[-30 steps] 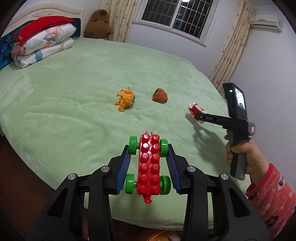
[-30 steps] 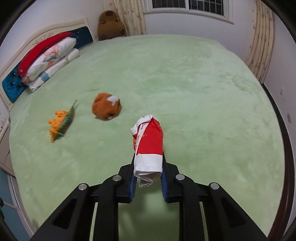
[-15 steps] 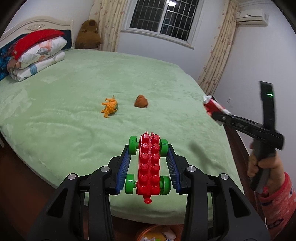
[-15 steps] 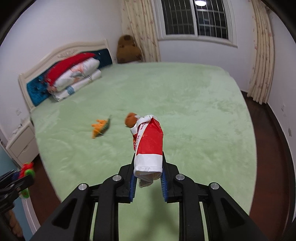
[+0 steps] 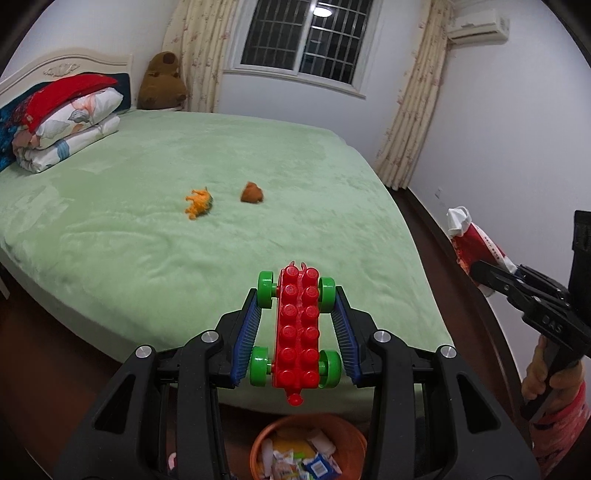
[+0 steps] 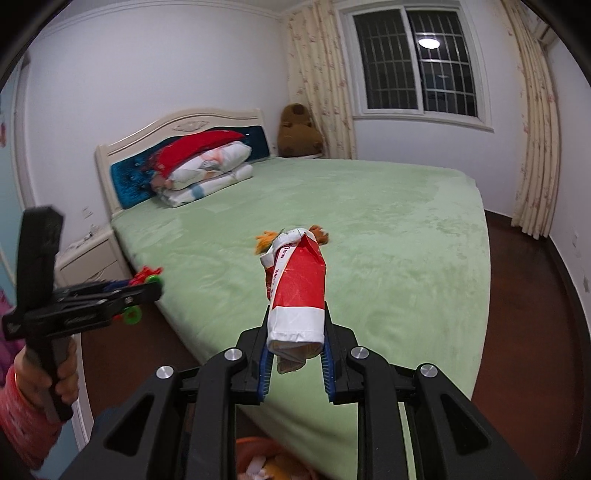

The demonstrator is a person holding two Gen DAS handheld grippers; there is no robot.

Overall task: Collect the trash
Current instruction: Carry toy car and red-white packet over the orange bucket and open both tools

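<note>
While both hands angle downward past the green bed's foot edge, my left tongs clamp a red studded toy car with green wheels, and my right tongs pinch a crumpled red-and-white wrapper above the orange trash basket.

two grippers — the left gripper and the right gripper. one red brick toy car with four green wheels. one red and white wrapper. one bed, with one green blanket over it. two small things lie on the blanket: one orange toy and one small brown plush. one big brown plush bear in the corner. one orange bin on the floor, holding several scraps — too jumbled to count. one stack of folded bedding at the headboard. one window, two curtains, one air conditioner, one bedside cabinet.
</note>
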